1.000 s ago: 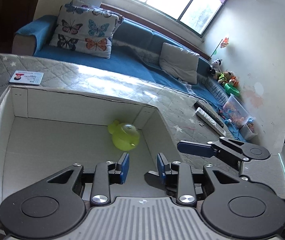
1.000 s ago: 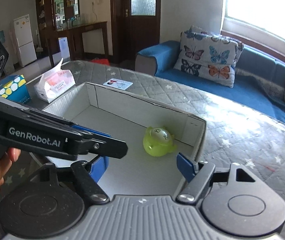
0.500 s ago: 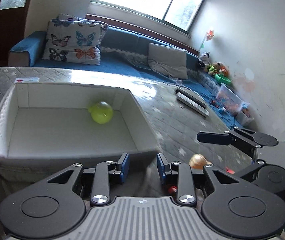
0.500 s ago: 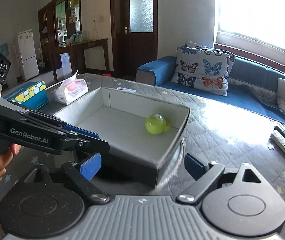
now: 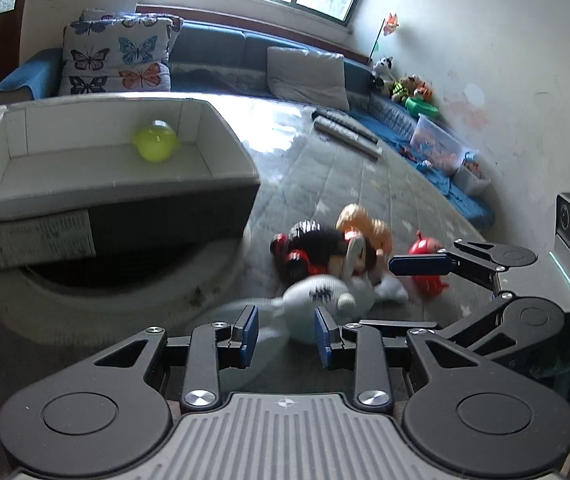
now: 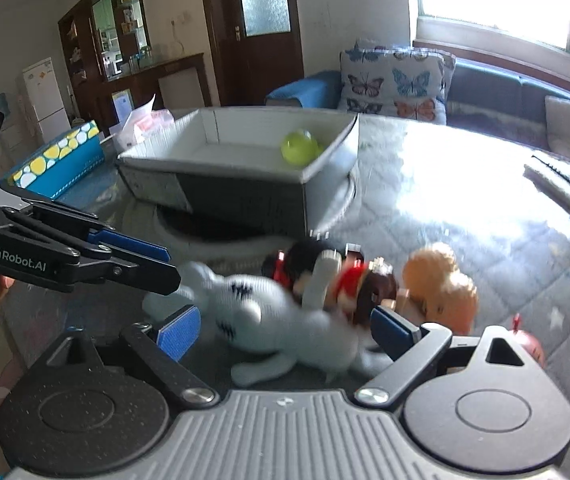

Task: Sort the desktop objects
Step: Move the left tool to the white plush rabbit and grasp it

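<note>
Toys for sorting were seen heaped on a grey quilted tabletop, close in front of both grippers. Nearest was a white plush animal with black stitched marks, lying just ahead of the left gripper, whose blue-padded jaws were spread with nothing between them. The right gripper was held wide apart above the same white plush animal, not pinching it. Behind the plush, touching it, a black and red toy and a tan doll-like figure were piled together, blurred. A small red toy was set just beside the heap, partly hidden by a finger of the right gripper in the left wrist view. Farther back, a white-lined cardboard box was seen resting on a pale round base. A yellow-green round toy lay inside the box, against its far wall. Beyond the box, two remote controls lay on the tabletop, and a blue sofa with a butterfly-print cushion stood under a bright window
</note>
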`<action>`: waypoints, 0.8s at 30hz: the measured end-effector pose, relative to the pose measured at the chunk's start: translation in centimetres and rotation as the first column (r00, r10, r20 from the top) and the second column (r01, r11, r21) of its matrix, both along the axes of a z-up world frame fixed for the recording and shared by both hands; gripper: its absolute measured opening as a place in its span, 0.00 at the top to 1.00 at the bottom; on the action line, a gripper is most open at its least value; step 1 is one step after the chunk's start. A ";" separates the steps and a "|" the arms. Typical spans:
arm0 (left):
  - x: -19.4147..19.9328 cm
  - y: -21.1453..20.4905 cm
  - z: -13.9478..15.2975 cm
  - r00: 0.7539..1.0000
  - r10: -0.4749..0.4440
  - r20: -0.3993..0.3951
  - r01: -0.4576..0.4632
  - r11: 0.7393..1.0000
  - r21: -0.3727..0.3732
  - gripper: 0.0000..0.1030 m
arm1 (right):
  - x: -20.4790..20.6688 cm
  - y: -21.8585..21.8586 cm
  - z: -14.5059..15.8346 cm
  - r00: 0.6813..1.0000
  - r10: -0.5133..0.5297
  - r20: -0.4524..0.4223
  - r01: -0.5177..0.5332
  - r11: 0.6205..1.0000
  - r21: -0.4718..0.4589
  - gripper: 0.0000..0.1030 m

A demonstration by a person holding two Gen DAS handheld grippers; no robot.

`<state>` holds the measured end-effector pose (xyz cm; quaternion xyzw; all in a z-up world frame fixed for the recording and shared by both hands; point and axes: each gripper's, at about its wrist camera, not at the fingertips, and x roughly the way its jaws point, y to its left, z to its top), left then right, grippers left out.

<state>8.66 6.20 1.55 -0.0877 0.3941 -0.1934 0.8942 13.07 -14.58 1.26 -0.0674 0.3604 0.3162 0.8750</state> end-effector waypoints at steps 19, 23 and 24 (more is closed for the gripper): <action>1.5 3.4 -2.6 0.986 0.149 -0.071 -0.151 0.988 -0.026 0.69 | -3.2 1.8 -1.8 0.986 0.143 -0.089 -0.142 0.990 0.019 0.08; 1.2 4.2 -2.4 0.983 0.161 -0.086 -0.166 0.985 -0.055 0.69 | -4.2 2.4 -0.9 0.984 0.175 -0.043 -0.175 0.985 0.003 0.08; 1.1 4.3 -2.3 0.983 0.160 -0.085 -0.165 0.984 -0.060 0.69 | -4.3 2.5 -0.5 0.984 0.176 -0.026 -0.176 0.984 -0.002 0.08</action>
